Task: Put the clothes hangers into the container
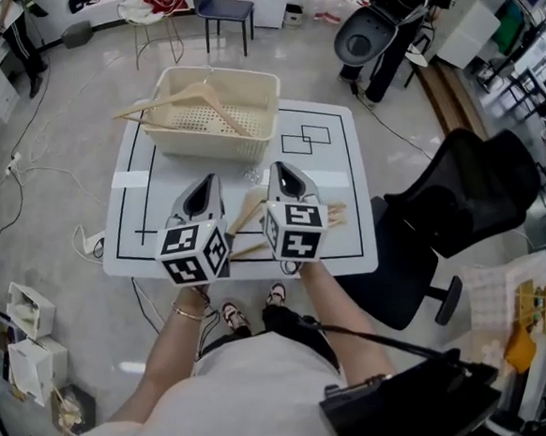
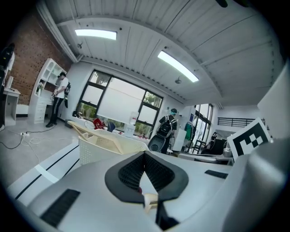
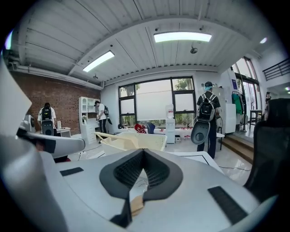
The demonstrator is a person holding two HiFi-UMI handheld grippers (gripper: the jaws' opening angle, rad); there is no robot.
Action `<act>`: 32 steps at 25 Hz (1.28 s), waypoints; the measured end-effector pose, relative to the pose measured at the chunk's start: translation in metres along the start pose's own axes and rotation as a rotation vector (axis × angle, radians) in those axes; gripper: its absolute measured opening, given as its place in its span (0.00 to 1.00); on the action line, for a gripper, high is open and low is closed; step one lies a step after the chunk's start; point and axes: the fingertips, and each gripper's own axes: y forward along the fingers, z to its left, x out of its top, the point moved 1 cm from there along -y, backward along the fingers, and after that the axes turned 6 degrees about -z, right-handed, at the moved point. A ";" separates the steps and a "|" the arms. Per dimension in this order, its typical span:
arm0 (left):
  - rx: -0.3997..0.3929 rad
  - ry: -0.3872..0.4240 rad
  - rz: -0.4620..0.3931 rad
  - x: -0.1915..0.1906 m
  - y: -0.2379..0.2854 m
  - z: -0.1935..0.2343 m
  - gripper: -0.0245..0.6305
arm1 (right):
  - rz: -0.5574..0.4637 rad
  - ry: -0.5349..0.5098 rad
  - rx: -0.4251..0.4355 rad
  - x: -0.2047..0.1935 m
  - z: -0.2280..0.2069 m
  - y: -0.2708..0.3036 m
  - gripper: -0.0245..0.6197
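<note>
Two tools are in my hands, side by side above the near part of the white tabletop (image 1: 329, 151). My left tool (image 1: 209, 184) is clenched, and in its own view the black pads meet at their tips. A small pale piece shows low in the slit between them, but I cannot tell whether it is pinched there or only lies below. My right tool (image 1: 279, 172) is clenched too, its tips touching. A sliver of light wood shows low between its pads, and again I cannot tell whether it is gripped.

The wooden hangers (image 1: 246, 214) lie at the near part of the tabletop, showing between the two tools. Some of their ends stick out past the right side of the right tool.

The cream perforated container (image 1: 184, 139) stands at the far side of the tabletop, well apart from both tools. A single hanger (image 1: 198, 98) rests across it. One of its arms juts out over the left rim, the other slopes down inside, and its hook points toward the far rim.

A black office chair (image 1: 468, 188) stands to the right of the tabletop.
</note>
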 end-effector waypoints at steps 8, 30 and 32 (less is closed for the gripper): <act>0.019 0.033 0.008 -0.005 0.004 -0.034 0.04 | 0.037 0.110 0.052 -0.017 -0.019 -0.020 0.06; 0.120 0.080 0.029 -0.026 0.010 -0.079 0.04 | 0.097 0.096 0.211 -0.033 -0.054 -0.042 0.06; 0.132 0.078 0.032 -0.029 0.010 -0.076 0.04 | 0.109 0.074 0.235 -0.035 -0.058 -0.038 0.06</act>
